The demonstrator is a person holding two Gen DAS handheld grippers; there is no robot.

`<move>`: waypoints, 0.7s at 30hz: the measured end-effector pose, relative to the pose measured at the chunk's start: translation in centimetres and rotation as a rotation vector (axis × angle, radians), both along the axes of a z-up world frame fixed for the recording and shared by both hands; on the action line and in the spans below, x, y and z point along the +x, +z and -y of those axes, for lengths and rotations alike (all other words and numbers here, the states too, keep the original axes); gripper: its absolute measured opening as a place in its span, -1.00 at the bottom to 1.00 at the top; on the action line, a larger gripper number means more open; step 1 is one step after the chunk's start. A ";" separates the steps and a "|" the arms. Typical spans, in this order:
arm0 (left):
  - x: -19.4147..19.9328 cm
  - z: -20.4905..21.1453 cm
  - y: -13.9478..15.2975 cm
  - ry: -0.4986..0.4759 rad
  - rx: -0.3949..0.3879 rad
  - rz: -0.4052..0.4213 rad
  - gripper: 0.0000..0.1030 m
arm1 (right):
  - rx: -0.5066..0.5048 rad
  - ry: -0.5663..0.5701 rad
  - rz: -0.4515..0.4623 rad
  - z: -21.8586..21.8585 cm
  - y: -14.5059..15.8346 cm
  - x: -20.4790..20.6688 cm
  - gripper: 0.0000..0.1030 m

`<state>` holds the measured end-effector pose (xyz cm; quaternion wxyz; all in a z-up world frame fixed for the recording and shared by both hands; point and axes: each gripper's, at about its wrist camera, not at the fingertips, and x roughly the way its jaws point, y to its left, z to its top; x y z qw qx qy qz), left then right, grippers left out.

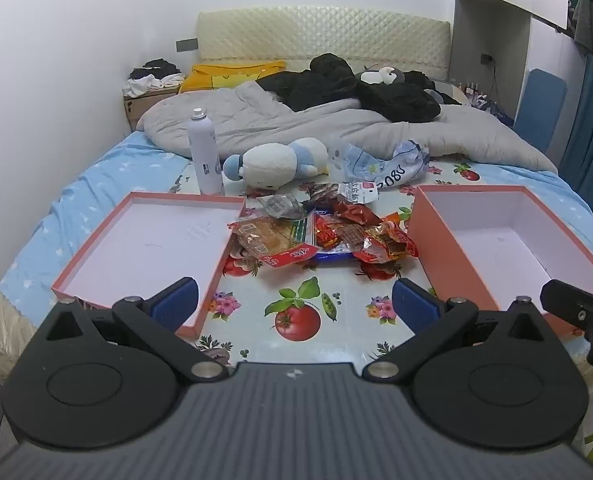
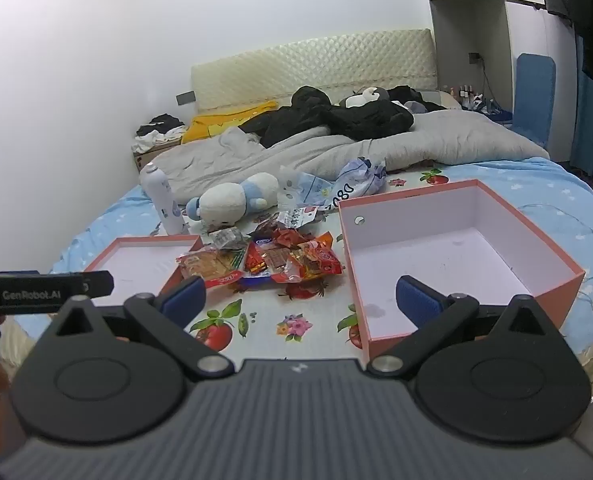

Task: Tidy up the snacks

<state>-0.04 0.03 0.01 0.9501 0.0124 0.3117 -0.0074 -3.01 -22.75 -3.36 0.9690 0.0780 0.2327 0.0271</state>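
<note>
Nothing looks sorted yet: the pile of snack packets [image 1: 320, 236] lies in a loose heap straight ahead of the left hand-held gripper [image 1: 295, 305], whose jaws stand wide apart with nothing between them. The right hand-held gripper [image 2: 301, 298] is spread just as wide and also holds nothing, with the heap ahead of it and a little to its left. The shallow pink lid [image 1: 96, 258] lies ahead-left of the left hand-held gripper and the deeper pink box [image 1: 436, 232] ahead-right; both show bare white insides (so I judge the whole job still lies ahead). All of this rests on a fruit-print cloth [image 1: 296, 320] spread over a bed with a blue sheet [image 1: 76, 196]. Beyond the heap lie a plush toy [image 1: 274, 162], a white spray can [image 1: 204, 152], a rumpled grey duvet [image 1: 296, 120] and dark clothes [image 1: 356, 88] before a padded headboard [image 1: 320, 36].
</note>
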 end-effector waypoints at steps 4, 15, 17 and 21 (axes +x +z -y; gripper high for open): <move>0.0 0.0 0.0 0.004 0.003 -0.004 1.00 | 0.012 -0.001 -0.002 0.2 0.1 -0.4 1.00; -0.4 0.3 0.0 0.000 0.003 0.000 1.00 | 0.012 0.006 -0.017 -0.1 -0.2 0.2 1.00; -0.3 0.3 -0.1 0.002 0.003 -0.003 1.00 | 0.009 0.003 -0.019 -0.1 -0.2 0.1 1.00; -0.5 0.7 -0.6 0.001 0.001 -0.005 1.00 | 0.003 0.003 -0.026 -0.1 -0.2 0.0 1.00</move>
